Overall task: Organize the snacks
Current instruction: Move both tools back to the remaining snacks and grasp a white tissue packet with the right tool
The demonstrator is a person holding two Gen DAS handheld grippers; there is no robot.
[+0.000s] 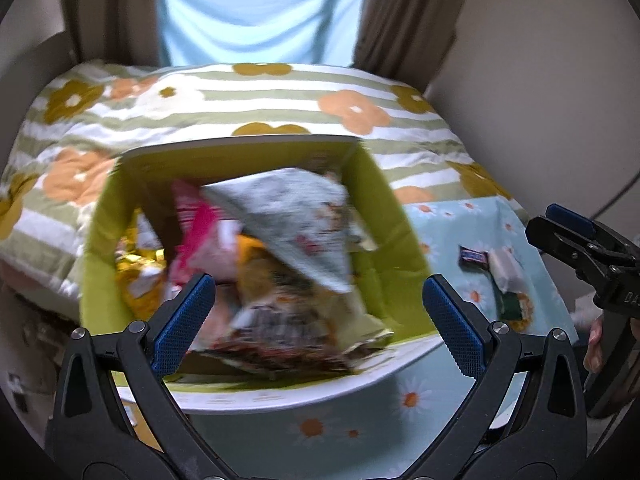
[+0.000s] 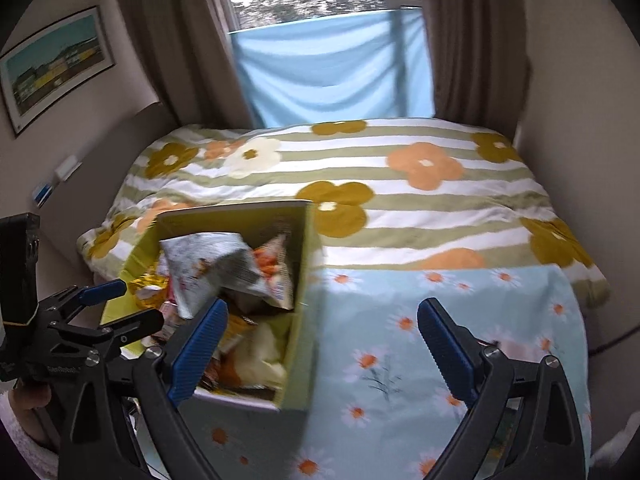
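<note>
Both wide-open, empty grippers, left (image 1: 318, 320) and right (image 2: 322, 354), face a green box (image 1: 384, 200) heaped with blurred, seemingly crinkly snack bags (image 1: 292, 216).

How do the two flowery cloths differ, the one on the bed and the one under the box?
The bed cover has green and white stripes with big orange, mustard and white flowers; the light blue cloth is unstriped, scattered with small white daisies. The green box of snacks stands on the blue cloth, which overlaps the bed cover's near edge. Both are floral.
</note>
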